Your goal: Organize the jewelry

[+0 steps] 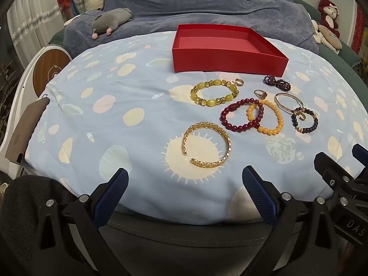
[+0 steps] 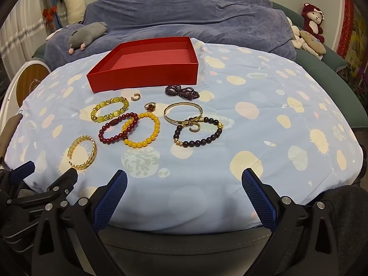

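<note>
An empty red box (image 1: 227, 61) (image 2: 147, 76) sits at the back of a blue patterned cloth (image 1: 128, 92). In front of it lie a gold cuff (image 1: 207, 143) (image 2: 83, 151), a green bead bracelet (image 1: 214, 92) (image 2: 110, 112), a dark red bead bracelet (image 1: 241, 117) (image 2: 119, 127), an orange bead bracelet (image 1: 265, 117) (image 2: 142, 130), a metal bangle (image 1: 289, 103) (image 2: 183, 113), a dark bead bracelet (image 1: 304, 120) (image 2: 198, 132), a purple bead bunch (image 1: 277, 82) (image 2: 182, 92) and a ring (image 1: 260, 94) (image 2: 150, 107). My left gripper (image 1: 185, 185) and right gripper (image 2: 184, 185) are open and empty at the near edge.
A blue-grey blanket (image 1: 207, 7) with a grey plush toy (image 1: 110, 20) lies behind the cloth. A red plush monkey (image 2: 312, 20) sits at the far right. A round wooden-topped stand (image 1: 49, 69) and a brown card (image 1: 25, 128) are at the left.
</note>
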`<state>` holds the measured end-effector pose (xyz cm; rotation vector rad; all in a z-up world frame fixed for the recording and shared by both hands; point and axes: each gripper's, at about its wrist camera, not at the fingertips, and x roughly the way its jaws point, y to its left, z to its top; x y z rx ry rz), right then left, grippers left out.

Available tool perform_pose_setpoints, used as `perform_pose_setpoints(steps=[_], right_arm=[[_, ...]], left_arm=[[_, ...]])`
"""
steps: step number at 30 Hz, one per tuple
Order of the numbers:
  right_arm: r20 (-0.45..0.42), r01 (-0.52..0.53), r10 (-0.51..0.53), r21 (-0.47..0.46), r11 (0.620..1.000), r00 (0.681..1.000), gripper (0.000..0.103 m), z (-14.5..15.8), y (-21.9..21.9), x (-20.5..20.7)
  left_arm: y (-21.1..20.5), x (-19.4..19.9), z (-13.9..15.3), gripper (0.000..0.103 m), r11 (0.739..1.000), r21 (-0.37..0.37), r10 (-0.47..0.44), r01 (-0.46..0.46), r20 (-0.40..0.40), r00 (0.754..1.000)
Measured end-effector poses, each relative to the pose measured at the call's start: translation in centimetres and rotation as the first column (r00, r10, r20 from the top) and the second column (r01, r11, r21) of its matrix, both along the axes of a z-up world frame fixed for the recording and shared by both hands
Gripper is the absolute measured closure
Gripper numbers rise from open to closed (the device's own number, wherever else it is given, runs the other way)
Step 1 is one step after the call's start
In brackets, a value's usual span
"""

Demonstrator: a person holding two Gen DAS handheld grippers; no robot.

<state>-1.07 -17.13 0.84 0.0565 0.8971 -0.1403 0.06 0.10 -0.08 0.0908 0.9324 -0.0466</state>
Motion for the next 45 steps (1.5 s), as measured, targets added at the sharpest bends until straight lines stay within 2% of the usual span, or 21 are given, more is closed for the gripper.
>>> perform_pose_setpoints(steps=[45], right_arm=[[-0.004,-0.001,0.001,-0.005,1.000,1.000,0.007,-0.07,0.04,-0.03]], left_arm=[[-0.13,-0.03,0.05,0.008,1.000,0.003,0.002,-0.002,0.001,1.000]])
